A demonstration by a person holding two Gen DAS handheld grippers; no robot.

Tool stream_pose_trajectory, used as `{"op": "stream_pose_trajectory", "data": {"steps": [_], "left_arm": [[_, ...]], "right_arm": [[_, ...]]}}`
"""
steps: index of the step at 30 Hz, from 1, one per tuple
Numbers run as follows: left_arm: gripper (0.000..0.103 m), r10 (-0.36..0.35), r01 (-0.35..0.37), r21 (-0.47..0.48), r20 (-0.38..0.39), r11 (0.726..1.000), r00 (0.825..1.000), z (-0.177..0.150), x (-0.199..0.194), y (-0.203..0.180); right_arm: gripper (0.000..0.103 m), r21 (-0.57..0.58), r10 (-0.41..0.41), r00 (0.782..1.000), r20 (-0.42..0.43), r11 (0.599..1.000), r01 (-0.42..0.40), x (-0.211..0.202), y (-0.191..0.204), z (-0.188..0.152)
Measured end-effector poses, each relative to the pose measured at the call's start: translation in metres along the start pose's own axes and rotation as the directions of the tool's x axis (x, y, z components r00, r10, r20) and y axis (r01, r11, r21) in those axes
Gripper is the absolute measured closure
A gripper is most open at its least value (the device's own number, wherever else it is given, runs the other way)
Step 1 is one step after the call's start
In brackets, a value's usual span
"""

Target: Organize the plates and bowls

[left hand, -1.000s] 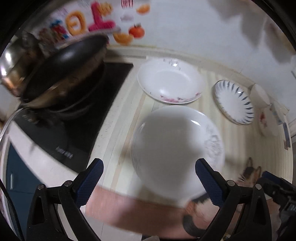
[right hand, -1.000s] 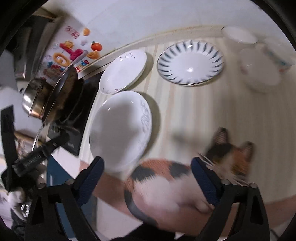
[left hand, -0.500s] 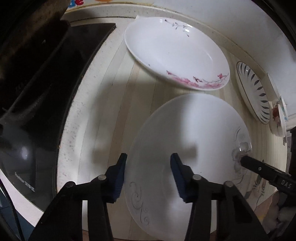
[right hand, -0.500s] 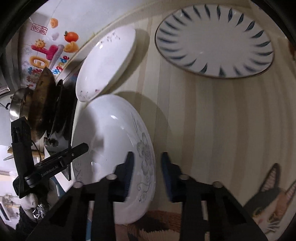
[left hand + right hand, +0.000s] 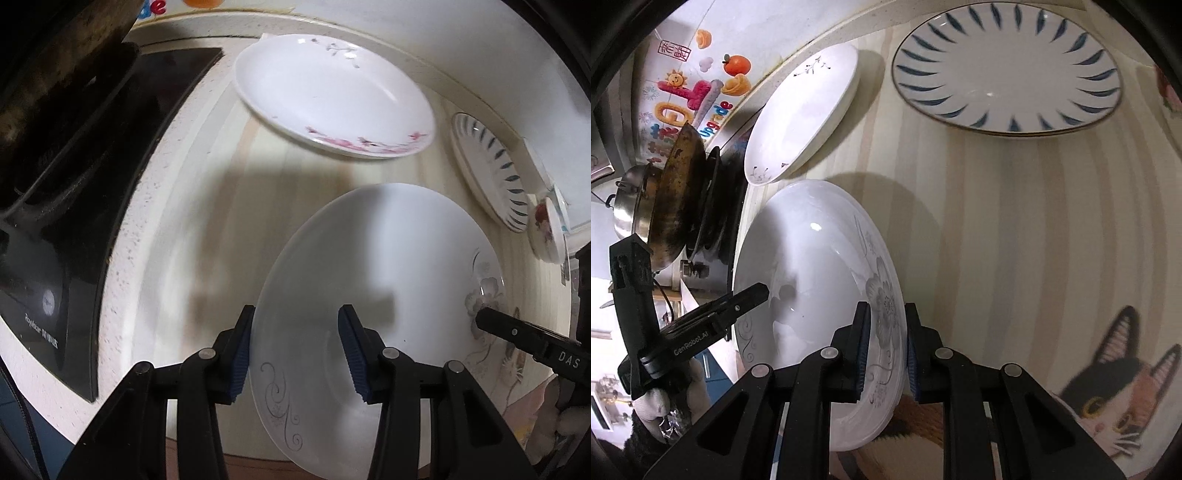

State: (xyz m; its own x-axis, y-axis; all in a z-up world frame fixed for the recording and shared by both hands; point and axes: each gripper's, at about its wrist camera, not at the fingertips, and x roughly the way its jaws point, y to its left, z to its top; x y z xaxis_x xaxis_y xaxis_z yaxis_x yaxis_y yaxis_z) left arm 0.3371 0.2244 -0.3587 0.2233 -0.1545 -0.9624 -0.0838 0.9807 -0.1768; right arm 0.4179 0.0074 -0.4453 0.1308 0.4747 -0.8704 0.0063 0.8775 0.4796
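Note:
A large white plate with a grey flower print [image 5: 388,280] [image 5: 816,266] is held between both grippers, tilted above the striped counter. My left gripper [image 5: 295,350] is shut on its near-left rim. My right gripper [image 5: 884,350] is shut on its flowered rim; that gripper's finger also shows in the left wrist view [image 5: 517,332]. A white plate with pink blossoms [image 5: 332,96] [image 5: 805,114] lies behind it. A blue-striped plate [image 5: 491,170] [image 5: 1008,70] lies to the right.
A black cooktop [image 5: 74,206] with a dark wok [image 5: 679,195] and a steel pot [image 5: 628,210] stands on the left. A small floral dish [image 5: 546,229] sits at far right. A cat-print mat [image 5: 1108,387] covers the counter's near right.
Both grippers have closed further onto the flower-print plate's opposite rims. The plate has lifted and tilted, and both cameras have come closer to it.

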Motion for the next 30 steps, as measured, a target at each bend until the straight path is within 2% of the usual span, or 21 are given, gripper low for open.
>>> {"op": "stream_pose_trajectory", "data": {"steps": [11, 18, 21, 30], "left_arm": [[0.061, -0.039, 0.038, 0.056, 0.016, 0.998, 0.999, -0.018, -0.011, -0.069], [0.061, -0.057, 0.056, 0.106, 0.012, 0.993, 0.998, -0.023, 0.008, -0.132], [0.061, -0.059, 0.058, 0.129, 0.005, 0.99, 0.998, -0.026, 0.018, -0.155], [0.061, -0.041, 0.043, 0.165, -0.018, 0.985, 0.999, -0.031, 0.039, -0.186]], "right_arm": [[0.084, 0.039, -0.017, 0.999, 0.051, 0.999, 0.015, -0.066, -0.057, -0.024], [0.084, 0.089, -0.043, 0.996, 0.075, 0.995, 0.036, -0.099, -0.111, -0.04], [0.084, 0.107, -0.059, 0.995, 0.081, 0.993, 0.05, -0.107, -0.131, -0.045], [0.084, 0.156, -0.077, 0.995, 0.069, 0.986, 0.066, -0.108, -0.177, -0.052]]}}
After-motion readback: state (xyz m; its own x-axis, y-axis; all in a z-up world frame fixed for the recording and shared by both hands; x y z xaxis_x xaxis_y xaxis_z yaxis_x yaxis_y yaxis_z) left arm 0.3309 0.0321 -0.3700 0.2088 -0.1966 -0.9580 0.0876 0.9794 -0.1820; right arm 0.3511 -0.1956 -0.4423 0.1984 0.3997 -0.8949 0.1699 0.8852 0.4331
